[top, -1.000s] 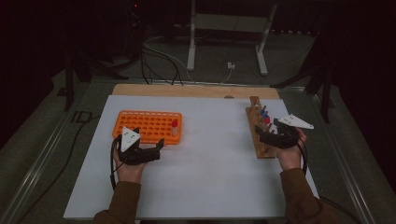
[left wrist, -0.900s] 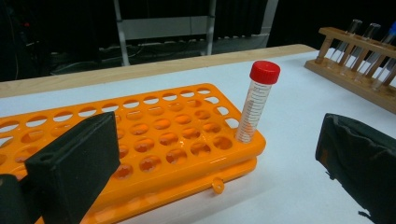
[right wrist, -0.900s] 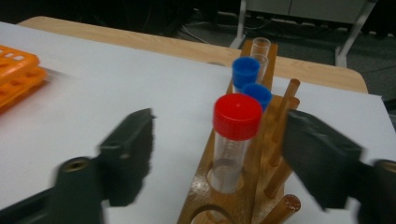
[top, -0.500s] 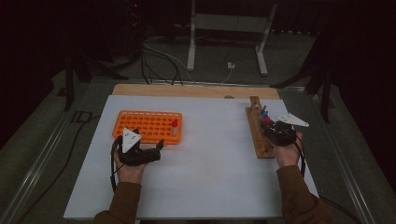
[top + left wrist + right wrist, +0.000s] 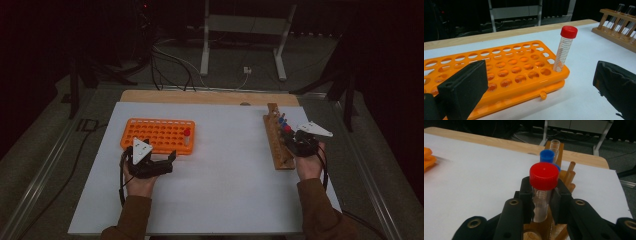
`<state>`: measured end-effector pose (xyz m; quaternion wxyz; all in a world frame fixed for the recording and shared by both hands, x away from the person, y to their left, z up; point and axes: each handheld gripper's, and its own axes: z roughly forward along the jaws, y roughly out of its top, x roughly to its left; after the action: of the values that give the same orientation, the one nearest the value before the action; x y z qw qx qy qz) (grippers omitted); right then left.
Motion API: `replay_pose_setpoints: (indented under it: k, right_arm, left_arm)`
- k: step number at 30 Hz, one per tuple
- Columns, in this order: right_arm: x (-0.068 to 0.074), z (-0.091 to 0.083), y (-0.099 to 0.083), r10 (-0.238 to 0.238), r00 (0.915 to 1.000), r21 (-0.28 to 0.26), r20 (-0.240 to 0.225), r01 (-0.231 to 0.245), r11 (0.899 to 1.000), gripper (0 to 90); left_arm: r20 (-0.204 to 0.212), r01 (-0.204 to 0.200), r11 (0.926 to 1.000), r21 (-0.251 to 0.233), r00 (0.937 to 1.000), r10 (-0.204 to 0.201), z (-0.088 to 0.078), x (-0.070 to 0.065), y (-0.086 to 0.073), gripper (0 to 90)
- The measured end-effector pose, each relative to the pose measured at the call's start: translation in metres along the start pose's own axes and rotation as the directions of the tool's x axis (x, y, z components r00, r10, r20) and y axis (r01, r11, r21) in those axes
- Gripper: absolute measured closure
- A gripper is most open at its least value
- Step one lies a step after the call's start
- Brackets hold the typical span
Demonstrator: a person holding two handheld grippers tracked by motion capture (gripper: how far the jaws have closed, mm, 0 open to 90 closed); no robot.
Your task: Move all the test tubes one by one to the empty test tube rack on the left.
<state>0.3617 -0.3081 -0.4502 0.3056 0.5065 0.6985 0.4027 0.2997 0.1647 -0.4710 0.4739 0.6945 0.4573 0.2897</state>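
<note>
At right of the white tabletop [image 5: 225, 190], the right tool [image 5: 543, 206] is clamped on a red-capped clear plastic tube [image 5: 543, 192] over the wooden rack [image 5: 276, 142]. Left tool [image 5: 541, 90] gapes wide, holding nothing, beside the orange plastic rack [image 5: 506, 75].

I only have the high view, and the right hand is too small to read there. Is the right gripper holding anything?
Observer: Yes. The right gripper is shut on a red-capped tube, clamped just below the cap.
Operator: What is behind that tube?
Observer: A blue-capped tube stands right behind it in the wooden rack.
Operator: And the left gripper?
Observer: The left gripper is open with nothing between its jaws, facing the orange rack.
</note>
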Motion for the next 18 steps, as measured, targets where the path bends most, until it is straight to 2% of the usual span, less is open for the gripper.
replay_pose_setpoints:
  k: [18]
  right_arm:
    - [-0.002, -0.020, 0.017, -0.003, 0.9998, -0.065, -0.019, 0.002, 0.998, 74.4]
  left_arm:
    - [0.012, -0.007, 0.9999, 0.012, 0.9999, 0.007, 0.002, -0.004, -0.001, 0.4]
